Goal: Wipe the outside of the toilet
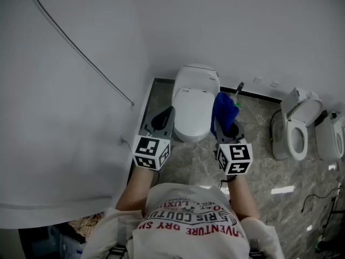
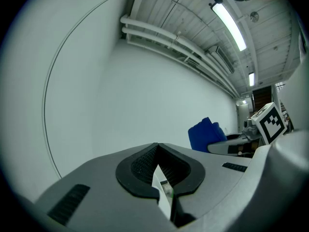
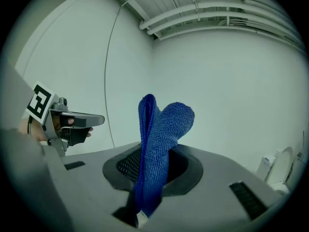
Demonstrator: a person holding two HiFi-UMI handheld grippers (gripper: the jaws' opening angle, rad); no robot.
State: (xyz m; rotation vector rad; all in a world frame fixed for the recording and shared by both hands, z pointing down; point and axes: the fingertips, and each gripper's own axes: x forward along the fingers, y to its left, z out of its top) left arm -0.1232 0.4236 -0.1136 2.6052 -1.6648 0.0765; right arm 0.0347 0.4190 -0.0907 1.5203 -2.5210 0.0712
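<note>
A white toilet (image 1: pixel 194 104) with its lid down stands against the wall, straight ahead of me in the head view. My right gripper (image 1: pixel 227 124) hovers by the toilet's right side, shut on a folded blue cloth (image 1: pixel 223 108) that sticks up from its jaws. In the right gripper view the cloth (image 3: pixel 161 134) rises out of the gripper (image 3: pixel 153 161) and points at the bare wall. My left gripper (image 1: pixel 163 118) is held by the toilet's left side; its jaws are shut with nothing in them (image 2: pixel 157 151). The left gripper view shows the cloth (image 2: pixel 206 133) off to the right.
A dark threshold strip (image 1: pixel 145 109) runs along the wall left of the toilet. A second toilet (image 1: pixel 297 125) with its lid raised and part of a third (image 1: pixel 333 136) stand at the right on the marble floor. A thin cable (image 1: pixel 81 53) crosses the left wall.
</note>
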